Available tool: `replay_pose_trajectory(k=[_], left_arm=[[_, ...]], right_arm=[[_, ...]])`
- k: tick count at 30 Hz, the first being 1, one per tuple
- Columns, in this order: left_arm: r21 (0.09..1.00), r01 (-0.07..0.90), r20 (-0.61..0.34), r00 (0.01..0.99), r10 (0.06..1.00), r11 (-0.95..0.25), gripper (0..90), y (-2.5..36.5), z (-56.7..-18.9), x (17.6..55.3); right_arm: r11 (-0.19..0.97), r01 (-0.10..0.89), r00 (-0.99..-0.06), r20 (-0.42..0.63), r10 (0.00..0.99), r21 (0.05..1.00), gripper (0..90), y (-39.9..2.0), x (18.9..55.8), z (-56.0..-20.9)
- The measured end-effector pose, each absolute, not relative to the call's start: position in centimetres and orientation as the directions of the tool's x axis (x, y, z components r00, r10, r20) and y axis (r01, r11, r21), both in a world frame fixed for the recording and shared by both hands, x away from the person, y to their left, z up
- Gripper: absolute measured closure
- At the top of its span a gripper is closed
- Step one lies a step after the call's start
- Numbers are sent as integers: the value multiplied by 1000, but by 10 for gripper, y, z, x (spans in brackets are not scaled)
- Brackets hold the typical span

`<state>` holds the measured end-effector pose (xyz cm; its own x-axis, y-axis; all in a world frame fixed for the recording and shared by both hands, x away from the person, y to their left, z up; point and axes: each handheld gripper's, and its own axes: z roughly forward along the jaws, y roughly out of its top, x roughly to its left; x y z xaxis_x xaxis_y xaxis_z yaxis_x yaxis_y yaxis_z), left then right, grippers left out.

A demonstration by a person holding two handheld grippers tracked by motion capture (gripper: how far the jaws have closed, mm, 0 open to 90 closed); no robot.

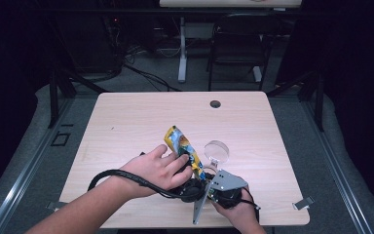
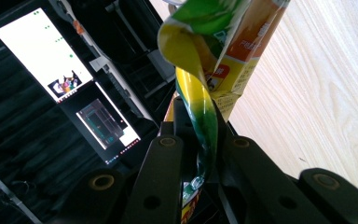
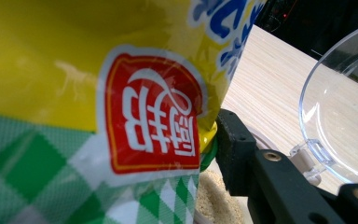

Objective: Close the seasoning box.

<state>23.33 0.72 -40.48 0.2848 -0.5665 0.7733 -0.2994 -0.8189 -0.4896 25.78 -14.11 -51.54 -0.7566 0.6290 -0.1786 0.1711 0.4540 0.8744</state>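
A yellow, green and blue snack packet (image 1: 184,148) stands tilted above the table's near middle. Under the person's left hand (image 1: 158,168), my left gripper (image 2: 200,140) is shut on the packet's (image 2: 214,56) thin edge, which runs down between the two jaws. My right gripper (image 1: 214,187) sits just right of it, close to the packet's lower end. In the right gripper view the packet (image 3: 98,93) hides one jaw. The other jaw lies against the packet's curled edge, so its grip is unclear.
A clear round plastic lid (image 1: 216,150) stands upright just right of the packet, large in the right gripper view (image 3: 340,121). Beige crumbs (image 3: 214,200) lie below the packet there. The table (image 1: 141,117) has a cable hole (image 1: 215,104). A chair (image 1: 238,44) stands beyond.
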Motion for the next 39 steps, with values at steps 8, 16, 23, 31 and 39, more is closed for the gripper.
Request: replay_pose_trajectory(k=[8,16,23,31,39], left_arm=[[-483,-303,776,287,-562,-822,888,7,-405,234],[-487,-306,772,288,-567,-818,888,4,-404,234],[-485,-314,776,277,-567,-816,888,2,-405,234],[-483,-313,774,284,-565,-818,888,1,-405,234],[-473,-306,776,299,-555,-827,888,3,-404,235]], right_arm=[[459,173,-753,-183,632,871,714,-143,258,-515],[456,177,-749,-181,637,872,714,-145,257,-515],[458,180,-742,-185,644,870,714,-148,256,-515],[458,183,-738,-186,648,870,714,-150,256,-515],[455,183,-735,-186,652,871,714,-149,257,-514]])
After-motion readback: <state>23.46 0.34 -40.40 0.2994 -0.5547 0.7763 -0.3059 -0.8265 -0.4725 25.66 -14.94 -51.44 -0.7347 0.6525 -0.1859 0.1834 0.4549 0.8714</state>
